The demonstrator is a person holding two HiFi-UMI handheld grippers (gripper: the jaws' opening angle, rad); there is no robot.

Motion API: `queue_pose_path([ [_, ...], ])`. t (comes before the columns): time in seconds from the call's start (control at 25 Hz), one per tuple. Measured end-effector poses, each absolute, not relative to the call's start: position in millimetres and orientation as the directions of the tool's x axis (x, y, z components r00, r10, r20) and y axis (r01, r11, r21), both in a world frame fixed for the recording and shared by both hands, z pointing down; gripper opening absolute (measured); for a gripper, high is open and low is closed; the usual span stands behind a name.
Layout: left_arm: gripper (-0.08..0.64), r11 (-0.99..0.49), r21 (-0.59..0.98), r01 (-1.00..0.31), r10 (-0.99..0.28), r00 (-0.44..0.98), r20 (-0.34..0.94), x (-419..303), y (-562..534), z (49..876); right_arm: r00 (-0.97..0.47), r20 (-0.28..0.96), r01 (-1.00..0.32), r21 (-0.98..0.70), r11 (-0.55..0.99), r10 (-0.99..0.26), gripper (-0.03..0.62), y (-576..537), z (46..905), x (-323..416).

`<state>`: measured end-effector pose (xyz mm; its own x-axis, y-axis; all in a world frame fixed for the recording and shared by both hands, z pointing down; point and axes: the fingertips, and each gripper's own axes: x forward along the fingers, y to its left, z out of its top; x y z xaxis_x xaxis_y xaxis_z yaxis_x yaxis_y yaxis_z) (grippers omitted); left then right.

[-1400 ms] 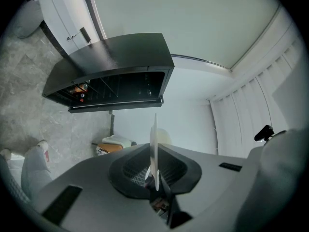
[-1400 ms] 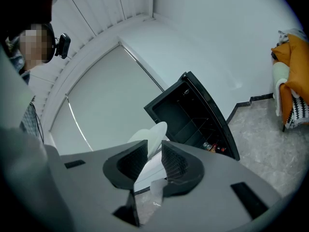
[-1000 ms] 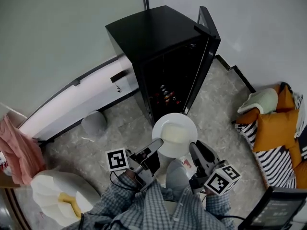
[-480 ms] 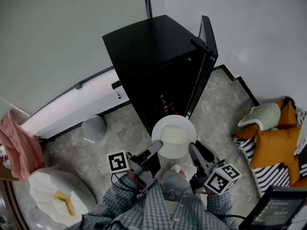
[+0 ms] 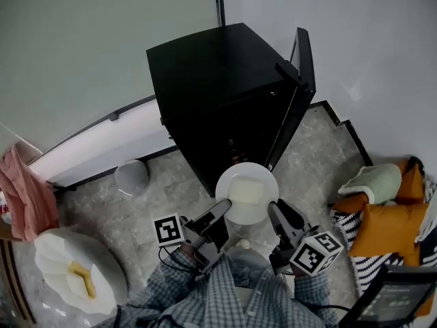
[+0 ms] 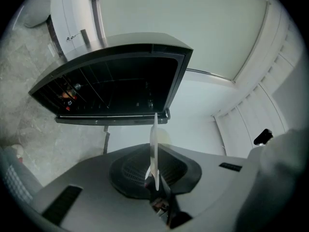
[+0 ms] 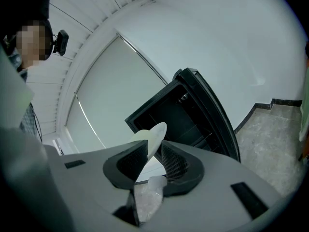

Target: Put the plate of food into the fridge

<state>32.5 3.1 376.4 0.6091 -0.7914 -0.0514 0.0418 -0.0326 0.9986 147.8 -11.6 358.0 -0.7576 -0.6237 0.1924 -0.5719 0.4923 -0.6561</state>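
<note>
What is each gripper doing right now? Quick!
Left gripper: shut on the rim of the plate of food.
Right gripper: shut on the opposite rim of the same plate.

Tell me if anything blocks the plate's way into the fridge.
Nothing visible does. The plate, held at its rim by the left gripper and right gripper, hangs before the open front of the fridge; its door stands open to the right. Small items sit on a shelf inside.
</note>
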Motion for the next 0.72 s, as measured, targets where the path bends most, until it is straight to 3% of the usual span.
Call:
queue_pose_path([
  [0.72, 0.034, -0.002, 0.999, 0.052, -0.856, 0.517, -0.029, 14, -29, 411, -0.761, 0.27, -0.6, -0.64, 0.48, -0.59, 0.092, -56, 395, 129],
])
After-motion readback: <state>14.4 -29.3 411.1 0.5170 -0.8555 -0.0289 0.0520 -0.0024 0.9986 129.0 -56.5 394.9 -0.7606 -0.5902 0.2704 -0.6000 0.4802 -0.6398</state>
